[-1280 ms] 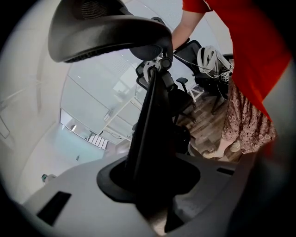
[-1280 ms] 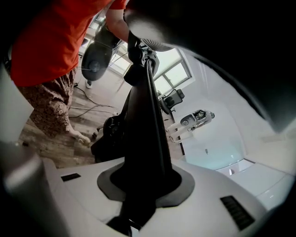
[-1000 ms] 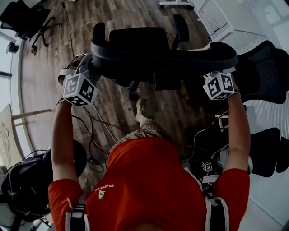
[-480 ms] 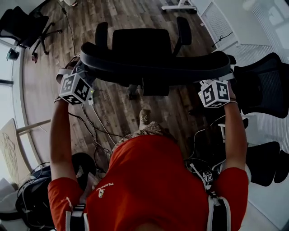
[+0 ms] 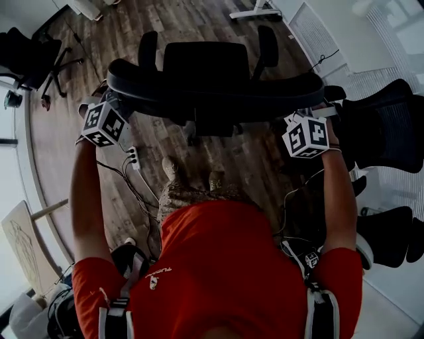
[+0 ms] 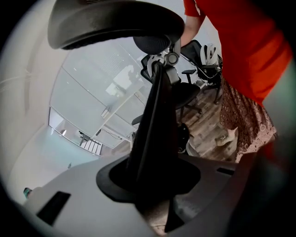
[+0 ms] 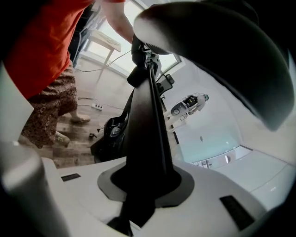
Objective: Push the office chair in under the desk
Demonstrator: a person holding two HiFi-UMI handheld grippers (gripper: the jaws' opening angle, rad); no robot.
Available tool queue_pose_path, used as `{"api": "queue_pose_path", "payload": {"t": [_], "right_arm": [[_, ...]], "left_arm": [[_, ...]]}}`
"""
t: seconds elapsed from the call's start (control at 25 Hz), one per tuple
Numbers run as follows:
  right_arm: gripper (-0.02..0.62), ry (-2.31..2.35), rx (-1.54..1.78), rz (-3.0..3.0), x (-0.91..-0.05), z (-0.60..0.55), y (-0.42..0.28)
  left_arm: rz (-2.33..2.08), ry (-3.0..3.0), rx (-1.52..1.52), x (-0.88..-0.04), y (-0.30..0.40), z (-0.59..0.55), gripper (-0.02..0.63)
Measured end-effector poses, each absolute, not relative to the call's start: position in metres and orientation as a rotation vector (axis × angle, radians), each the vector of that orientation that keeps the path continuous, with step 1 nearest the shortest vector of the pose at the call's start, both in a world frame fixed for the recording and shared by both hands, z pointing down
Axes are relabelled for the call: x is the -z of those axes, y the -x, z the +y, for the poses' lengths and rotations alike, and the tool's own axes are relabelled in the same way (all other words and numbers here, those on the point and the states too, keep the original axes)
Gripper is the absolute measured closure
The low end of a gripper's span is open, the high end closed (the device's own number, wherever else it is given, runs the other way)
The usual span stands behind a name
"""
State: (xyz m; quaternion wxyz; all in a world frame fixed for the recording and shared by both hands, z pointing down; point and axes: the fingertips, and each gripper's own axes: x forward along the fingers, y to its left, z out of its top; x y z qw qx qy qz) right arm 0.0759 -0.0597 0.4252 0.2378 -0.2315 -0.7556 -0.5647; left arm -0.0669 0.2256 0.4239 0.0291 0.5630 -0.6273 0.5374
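Observation:
The black office chair [image 5: 205, 66] stands on the wooden floor in front of me, its seat and two armrests beyond the curved top of its backrest [image 5: 218, 99]. My left gripper [image 5: 121, 100] is shut on the backrest's left end and my right gripper [image 5: 313, 111] on its right end. In the left gripper view the backrest's dark edge [image 6: 155, 125] rises from between the jaws of the left gripper [image 6: 152, 185]. The right gripper view shows the same dark edge [image 7: 148, 134] clamped in the right gripper [image 7: 141, 185]. No desk top is in view.
A white power strip [image 5: 132, 157] with cables lies on the floor near my feet. More black chairs stand at the right [image 5: 387, 126] and the far left [image 5: 30, 53]. A white frame foot [image 5: 255, 12] lies on the floor beyond the chair.
The chair and both grippers have travelled forward over the floor together. My feet have stepped after them, and the power strip has come into full view.

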Motion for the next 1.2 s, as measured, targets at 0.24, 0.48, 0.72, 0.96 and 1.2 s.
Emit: {"api": "queue_pose_path", "payload": {"t": [0.24,0.48,0.72,0.96,1.2], "right_arm": [[0.486,0.556,1.507,-2.070,-0.427,-0.059,-0.034],[0.486,0.456,1.435,-2.081,-0.422,-0.045,0.002],[0.486,0.375,1.384,-2.073,-0.425,-0.037,0.030],[0.486,0.272,1.322,-2.034,-0.424,-0.046,0.059],[0.488,0.244,1.292,-2.020,-0.424,-0.059,0.085]], "left_arm": [[-1.894,-1.837,-1.686,-0.423,0.128,0.217,0.460],[-1.815,-1.973,-1.726,-0.422,0.184,0.208,0.463],[-1.752,-2.082,-1.751,-0.421,0.235,0.199,0.463],[-1.713,-2.156,-1.763,-0.422,0.281,0.183,0.463],[-1.682,-2.196,-1.766,-0.422,0.315,0.161,0.463]]}}
